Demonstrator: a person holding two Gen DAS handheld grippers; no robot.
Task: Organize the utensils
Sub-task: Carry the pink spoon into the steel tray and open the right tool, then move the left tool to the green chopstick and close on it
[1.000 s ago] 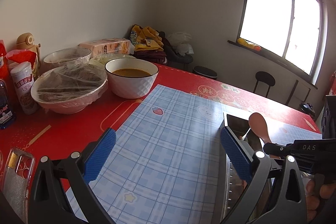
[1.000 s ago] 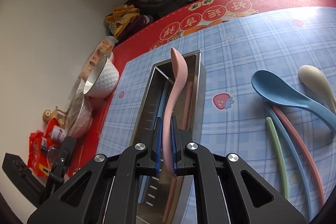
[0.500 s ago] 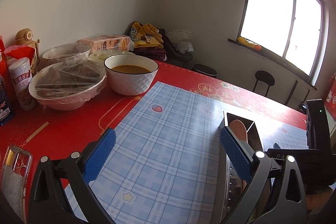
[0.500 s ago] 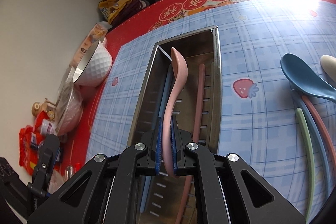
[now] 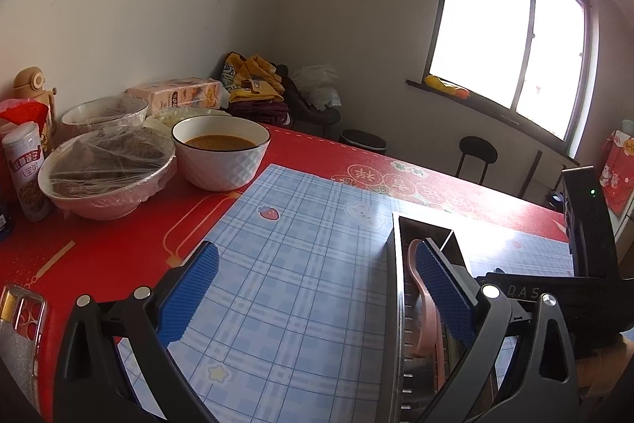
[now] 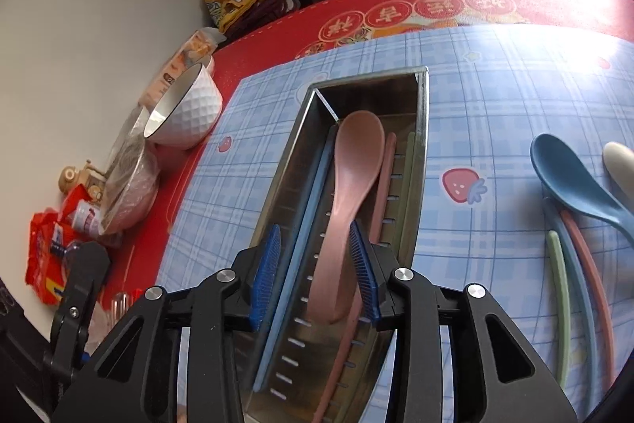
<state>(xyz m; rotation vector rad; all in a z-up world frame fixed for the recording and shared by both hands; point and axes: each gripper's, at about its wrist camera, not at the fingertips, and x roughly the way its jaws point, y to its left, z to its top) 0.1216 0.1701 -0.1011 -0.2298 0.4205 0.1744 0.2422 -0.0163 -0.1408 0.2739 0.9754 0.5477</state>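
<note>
Releasing the pink plastic spoon (image 6: 348,201) into the long steel tray (image 6: 421,145), right hand-held gripper (image 6: 317,264) jaws opening, left hand-held gripper (image 5: 317,300) hanging open, more utensils awaiting.

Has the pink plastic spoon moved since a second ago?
Yes. The pink plastic spoon dropped from upright between the jaws to lying flat inside the steel tray.
</note>
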